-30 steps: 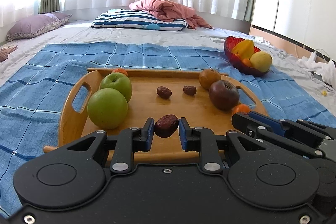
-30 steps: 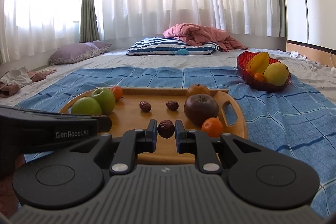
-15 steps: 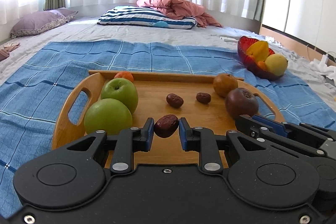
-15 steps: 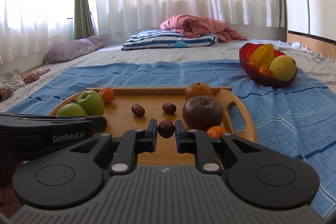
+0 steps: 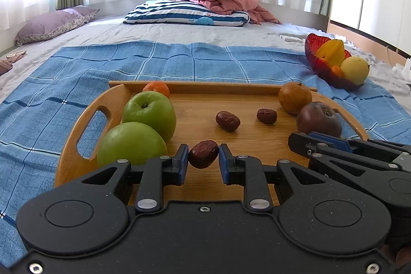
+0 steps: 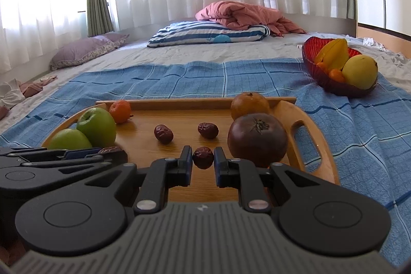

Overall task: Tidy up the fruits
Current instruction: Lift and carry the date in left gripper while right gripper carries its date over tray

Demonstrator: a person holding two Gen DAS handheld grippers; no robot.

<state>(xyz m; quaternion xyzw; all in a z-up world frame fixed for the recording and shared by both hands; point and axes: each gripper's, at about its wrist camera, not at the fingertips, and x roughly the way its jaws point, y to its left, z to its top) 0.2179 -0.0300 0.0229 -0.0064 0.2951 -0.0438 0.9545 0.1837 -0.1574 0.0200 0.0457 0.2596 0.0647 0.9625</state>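
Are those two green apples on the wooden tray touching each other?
Touching. In the left wrist view the near green apple overlaps the far green apple with no tray wood showing between them.

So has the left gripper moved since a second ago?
Yes. The left gripper has moved forward over the tray, toward the striped pillow.

Two green apples (image 5: pixel 149 112), orange mandarin (image 6: pixel 120 111), dark red-brown dates (image 5: pixel 227 120) on tan wooden tray (image 5: pixel 77 125); blue checked cloth (image 5: pixel 154 60); red bowl (image 6: pixel 331 84); navy-and-white striped pillow (image 5: pixel 185 14).
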